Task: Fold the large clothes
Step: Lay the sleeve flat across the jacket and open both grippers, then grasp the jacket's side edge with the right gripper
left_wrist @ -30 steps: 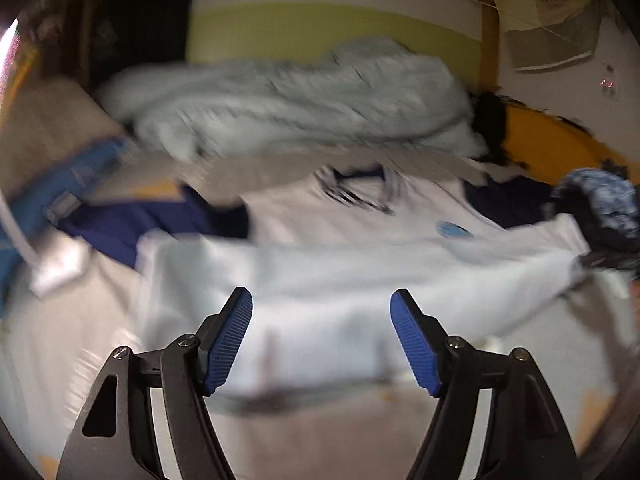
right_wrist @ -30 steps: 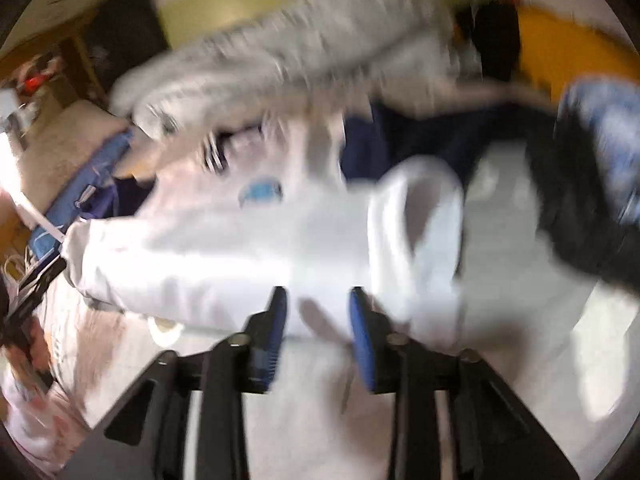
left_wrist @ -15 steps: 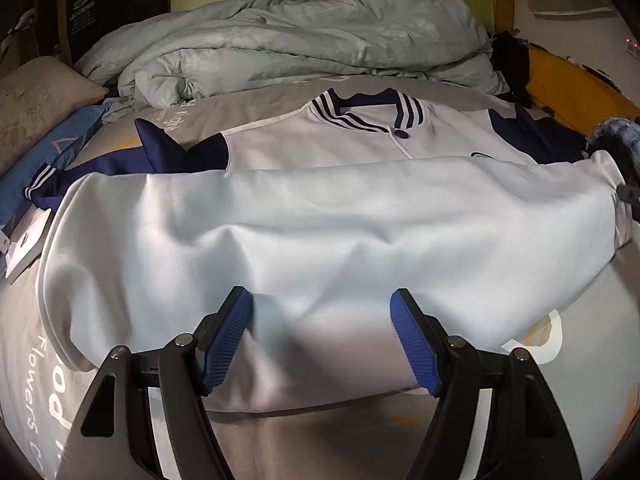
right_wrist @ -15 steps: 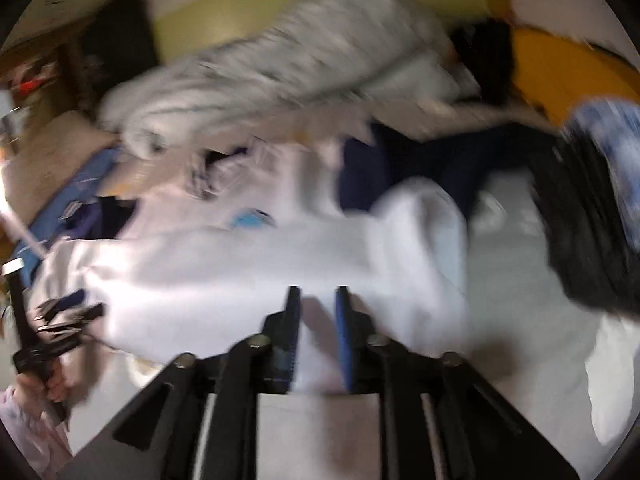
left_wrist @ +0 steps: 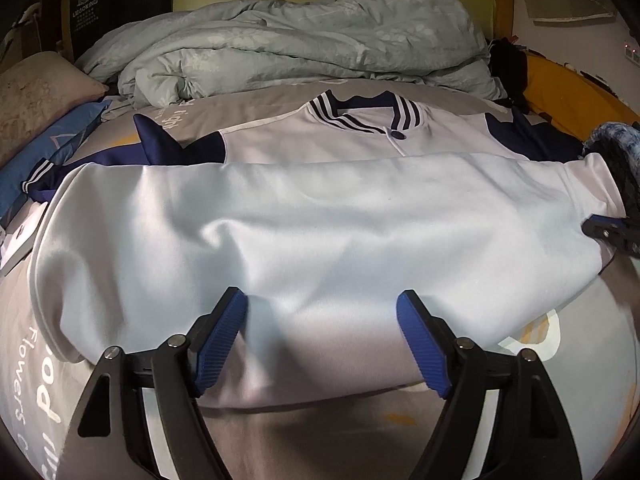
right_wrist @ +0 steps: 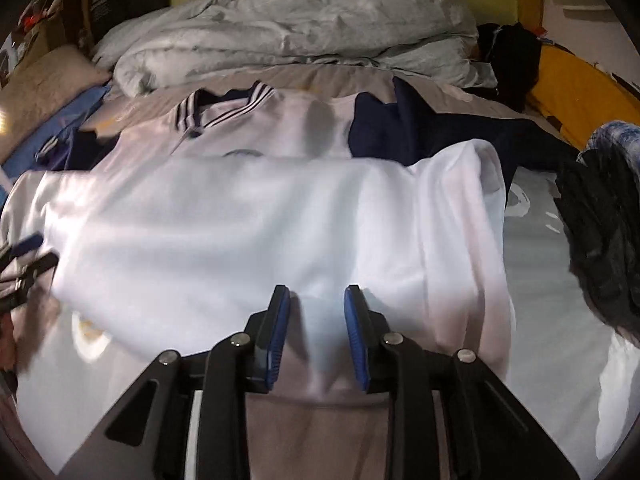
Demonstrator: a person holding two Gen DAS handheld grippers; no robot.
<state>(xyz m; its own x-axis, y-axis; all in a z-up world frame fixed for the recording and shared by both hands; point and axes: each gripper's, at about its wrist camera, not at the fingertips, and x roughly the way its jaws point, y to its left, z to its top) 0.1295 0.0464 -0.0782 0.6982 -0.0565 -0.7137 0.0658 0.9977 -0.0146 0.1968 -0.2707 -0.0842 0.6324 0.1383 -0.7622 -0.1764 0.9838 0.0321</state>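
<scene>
- Your left gripper (left_wrist: 322,312) sits nearest in the left wrist view, jaws wide and opening, hem of the white jacket (left_wrist: 320,220) lying between the blue pads (left_wrist: 220,338) but not pinched.
- Your right gripper (right_wrist: 314,314): jaws a narrow gap apart in the right wrist view, white cloth bunched between them; can't tell if the pads press it, pic's a bit blurred.
- Jacket lies flat on the bed (left_wrist: 280,440), bottom half folded up toward 12 o'clock over the chest, so the plain white back faces you.
- At 3 o'clock in the left view the other gripper's black tip pokes in at the jacket's side edge.
- Beyond the fold, toward 12: striped navy/white collar (left_wrist: 366,114) w/ a dark button below it.
- Navy sleeves spread out to 10 and 2 o'clock; striped cuff (left_wrist: 38,174) at 9.
- Dark knit garment (right_wrist: 600,220) on the bed at 3 o'clock, just beside the jacket.
- Farthest, 12 o'clock: rumpled pale duvet (left_wrist: 300,40); pillow (left_wrist: 36,92) at 10; yellow cloth (left_wrist: 572,88) at 2.
</scene>
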